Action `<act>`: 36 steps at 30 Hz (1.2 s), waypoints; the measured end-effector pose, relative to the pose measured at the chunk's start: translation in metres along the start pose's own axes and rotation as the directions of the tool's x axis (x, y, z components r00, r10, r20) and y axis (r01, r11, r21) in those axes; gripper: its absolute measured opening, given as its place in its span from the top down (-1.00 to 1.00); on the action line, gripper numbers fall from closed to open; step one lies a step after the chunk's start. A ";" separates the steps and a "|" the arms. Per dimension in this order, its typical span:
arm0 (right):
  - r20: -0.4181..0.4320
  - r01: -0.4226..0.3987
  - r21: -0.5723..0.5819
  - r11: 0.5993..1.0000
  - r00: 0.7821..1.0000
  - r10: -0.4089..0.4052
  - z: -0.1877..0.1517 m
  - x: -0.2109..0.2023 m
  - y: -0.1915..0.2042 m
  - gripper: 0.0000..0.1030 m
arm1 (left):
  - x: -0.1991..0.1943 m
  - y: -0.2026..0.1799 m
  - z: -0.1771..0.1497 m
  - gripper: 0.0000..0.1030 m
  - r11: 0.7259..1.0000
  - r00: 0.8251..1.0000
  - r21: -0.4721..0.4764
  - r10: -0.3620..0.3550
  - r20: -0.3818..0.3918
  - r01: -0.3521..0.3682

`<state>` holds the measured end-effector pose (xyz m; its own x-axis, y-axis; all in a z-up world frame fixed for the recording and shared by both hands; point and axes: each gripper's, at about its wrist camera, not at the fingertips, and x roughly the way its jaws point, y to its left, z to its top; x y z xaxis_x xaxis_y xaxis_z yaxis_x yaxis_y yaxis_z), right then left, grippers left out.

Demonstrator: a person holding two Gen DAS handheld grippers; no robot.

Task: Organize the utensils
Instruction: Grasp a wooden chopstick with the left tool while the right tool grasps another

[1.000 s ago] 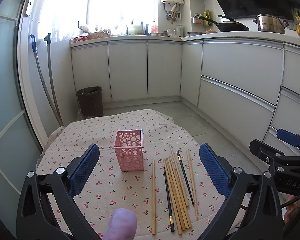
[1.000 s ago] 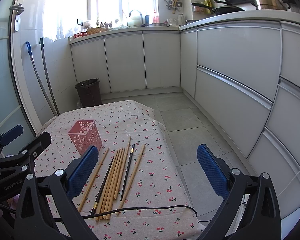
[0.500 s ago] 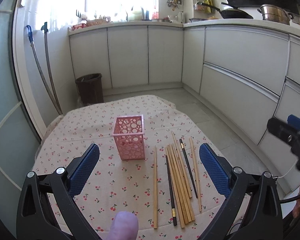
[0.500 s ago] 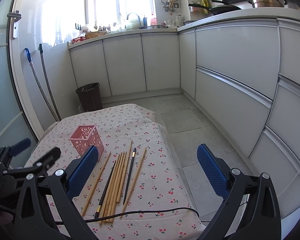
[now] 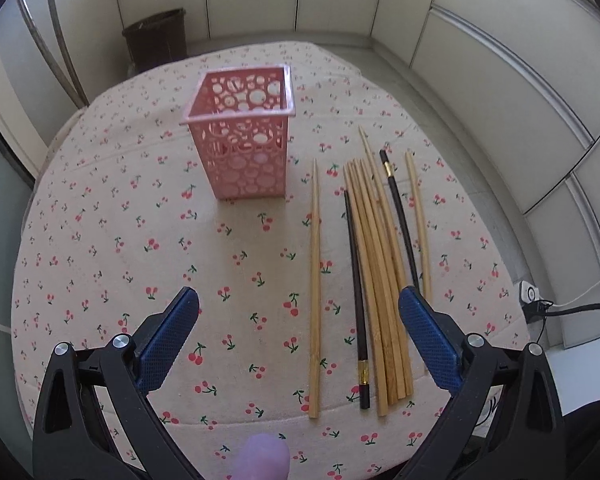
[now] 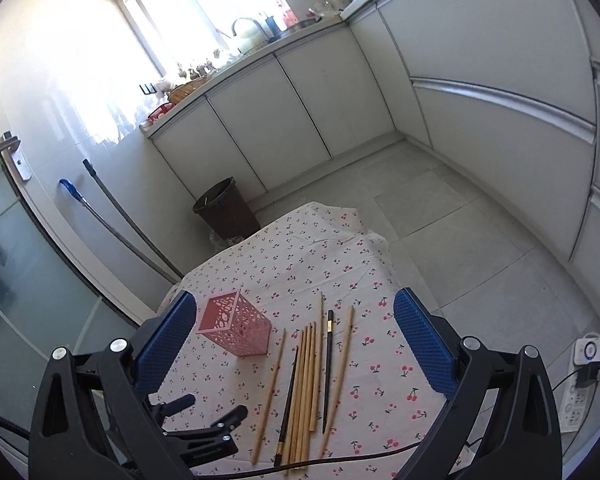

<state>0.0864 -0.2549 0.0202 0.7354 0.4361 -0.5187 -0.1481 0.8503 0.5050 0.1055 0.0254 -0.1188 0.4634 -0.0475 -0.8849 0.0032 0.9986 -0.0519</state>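
Observation:
A pink perforated square holder [image 5: 244, 136] stands upright and empty on the cherry-print tablecloth [image 5: 120, 240]; it also shows in the right wrist view [image 6: 236, 330]. To its right lie several wooden chopsticks [image 5: 374, 264] and two dark ones [image 5: 354, 280], side by side; they also show in the right wrist view [image 6: 306, 376]. My left gripper [image 5: 298, 312] is open and empty, low over the cloth in front of the chopsticks. My right gripper [image 6: 296, 320] is open and empty, higher above the table. The left gripper shows at lower left of the right wrist view [image 6: 204, 420].
A dark waste bin [image 6: 226, 208] stands on the floor behind the table. White cabinets [image 6: 300, 92] line the back and right. A mop and a pole [image 6: 112, 216] lean at the left wall. A power strip with cable [image 6: 584, 376] lies right of the table.
My left gripper has tilted down and moved closer to the table and chopsticks. My right gripper has risen and tilted, seeing the table from higher up.

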 end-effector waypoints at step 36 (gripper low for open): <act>-0.239 0.041 0.299 0.953 0.971 0.033 -0.004 0.050 -0.078 -0.87 | 0.086 -0.064 0.055 0.76 0.972 0.941 0.233 0.111 -0.321 -0.036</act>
<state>0.1322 -0.2982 -0.0484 0.5511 0.5217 -0.6512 0.0868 0.7404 0.6666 0.1938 -0.0410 -0.1664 0.1517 0.0596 -0.9866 0.1927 0.9772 0.0887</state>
